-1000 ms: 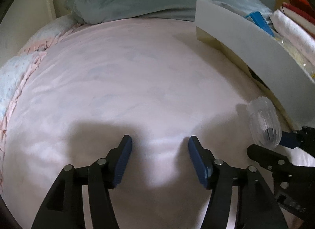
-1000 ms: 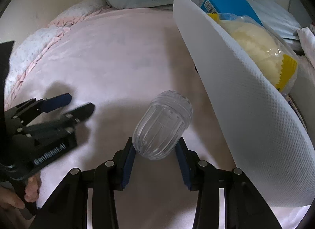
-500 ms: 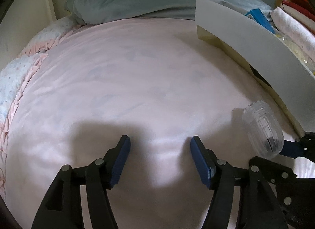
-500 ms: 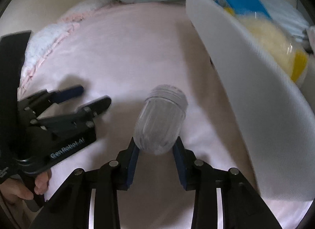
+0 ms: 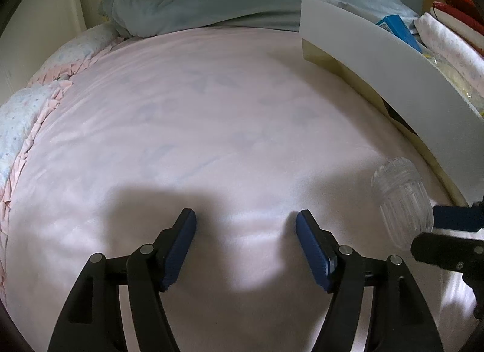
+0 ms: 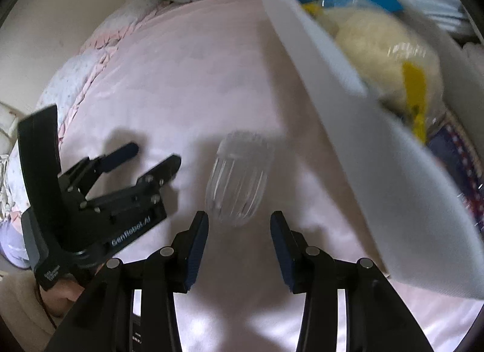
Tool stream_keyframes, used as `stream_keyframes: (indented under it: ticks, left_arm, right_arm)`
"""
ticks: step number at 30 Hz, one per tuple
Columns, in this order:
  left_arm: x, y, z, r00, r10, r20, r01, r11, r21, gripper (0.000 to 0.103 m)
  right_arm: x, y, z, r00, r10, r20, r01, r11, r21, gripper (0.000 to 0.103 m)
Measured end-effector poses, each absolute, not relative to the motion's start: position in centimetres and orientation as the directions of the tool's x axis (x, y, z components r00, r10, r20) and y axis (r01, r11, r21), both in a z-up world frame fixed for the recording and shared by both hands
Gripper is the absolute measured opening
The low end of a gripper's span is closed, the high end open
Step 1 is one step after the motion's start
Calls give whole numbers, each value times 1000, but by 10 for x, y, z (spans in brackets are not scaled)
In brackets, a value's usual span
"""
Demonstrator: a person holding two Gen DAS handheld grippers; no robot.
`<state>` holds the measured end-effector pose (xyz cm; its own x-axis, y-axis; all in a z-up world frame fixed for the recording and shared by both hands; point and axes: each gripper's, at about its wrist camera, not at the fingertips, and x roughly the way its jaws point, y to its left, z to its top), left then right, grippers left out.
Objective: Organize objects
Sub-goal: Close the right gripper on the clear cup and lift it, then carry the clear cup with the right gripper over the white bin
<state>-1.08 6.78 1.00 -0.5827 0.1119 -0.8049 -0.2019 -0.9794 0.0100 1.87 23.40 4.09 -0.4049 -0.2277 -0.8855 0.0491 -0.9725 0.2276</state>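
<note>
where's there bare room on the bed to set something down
The pink sheet is bare from the grey pillow down to the left claw. It is crowded rightward: clear jar, right claw, filled white box.

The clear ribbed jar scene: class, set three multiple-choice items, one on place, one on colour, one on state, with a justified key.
1. Where does the clear ribbed jar lie?
A in the box
B on the pink bedsheet
C on the pillow

2. What colour are the gripper pads?
A red
B green
C blue

3. How is the right gripper?
A open
B shut on the jar
C out of view

Key: B, sheet lies under the jar, beside the white box; C, blue pads show in both views; A, its fingers stand apart, short of the jar.
</note>
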Motion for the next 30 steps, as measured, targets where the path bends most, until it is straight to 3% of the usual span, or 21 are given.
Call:
stream_keyframes:
  ticks: [8, 18, 27, 29, 30]
  left_arm:
    - [-10, 68, 10, -583, 109, -805, -200, -980, 12, 69]
    - [-9, 67, 10, -584, 107, -805, -199, -980, 14, 69]
    - [-9, 68, 10, -583, 111, -805, -201, -980, 10, 69]
    - [-9, 68, 11, -583, 111, -805, -200, -980, 11, 70]
    - [-9, 68, 11, -584, 108, -805, -200, -980, 14, 70]
  right_arm:
    - [13, 222, 34, -437, -202, -876, 74, -979, 189, 42]
    - [-3, 246, 27, -327, -313, -892, -58, -935, 349, 46]
    - [-7, 229, 19, -425, -204, -882, -13, -973, 231, 50]
    - [-3, 225, 18, -448, -171, -878, 0, -982, 191, 41]
    - [-2, 225, 18, -452, -164, -877, 4, -983, 183, 41]
